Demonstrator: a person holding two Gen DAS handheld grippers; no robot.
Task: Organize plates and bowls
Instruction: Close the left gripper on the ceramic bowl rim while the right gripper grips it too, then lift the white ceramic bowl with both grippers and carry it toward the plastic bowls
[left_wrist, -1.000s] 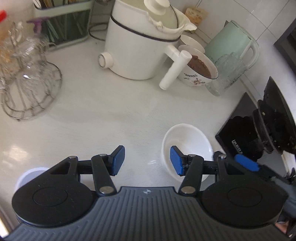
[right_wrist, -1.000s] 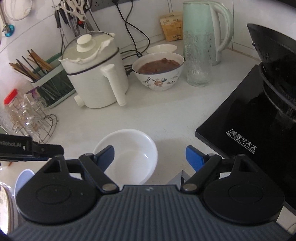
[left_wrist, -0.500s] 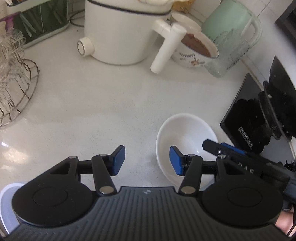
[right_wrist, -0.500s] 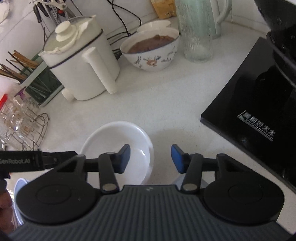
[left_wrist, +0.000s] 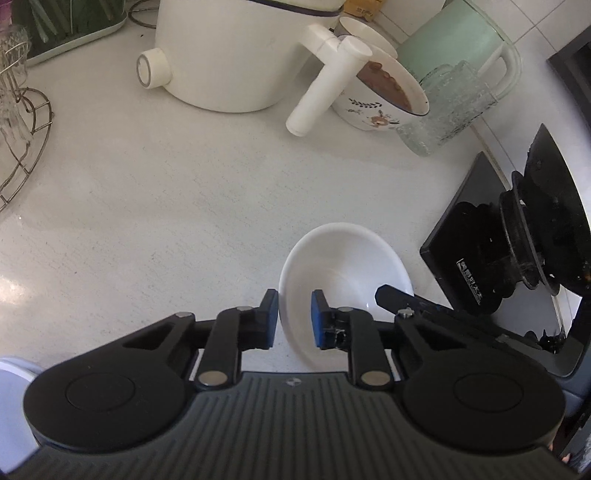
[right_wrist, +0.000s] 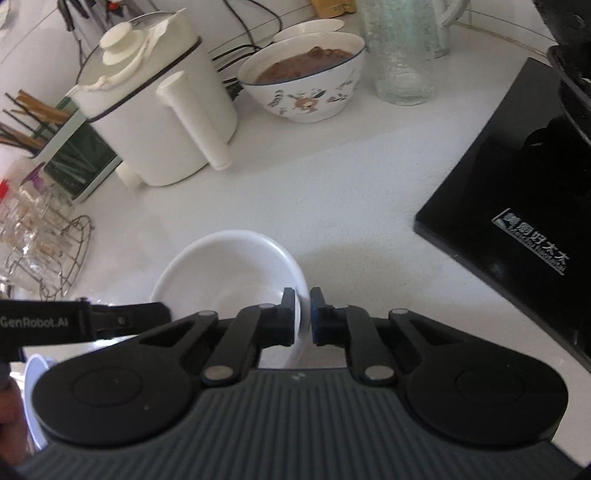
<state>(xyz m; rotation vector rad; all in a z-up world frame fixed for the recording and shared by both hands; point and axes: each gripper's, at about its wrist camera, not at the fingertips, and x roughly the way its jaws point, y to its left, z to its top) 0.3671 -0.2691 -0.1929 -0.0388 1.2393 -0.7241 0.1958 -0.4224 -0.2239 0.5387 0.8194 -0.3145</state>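
Observation:
An empty white bowl sits on the white counter, also in the right wrist view. My left gripper is shut on the bowl's left rim, one pad outside and one inside. My right gripper is shut on the bowl's right rim, straddling it. The right gripper's finger shows over the bowl in the left wrist view. The left gripper's finger shows at the bowl's left in the right wrist view.
A white electric pot and a patterned bowl of brown food stand behind. A glass jug and black induction cooker are to the right. A wire glass rack is at the left.
Both grippers moved in on the white bowl and closed from wide open onto its opposite rims.

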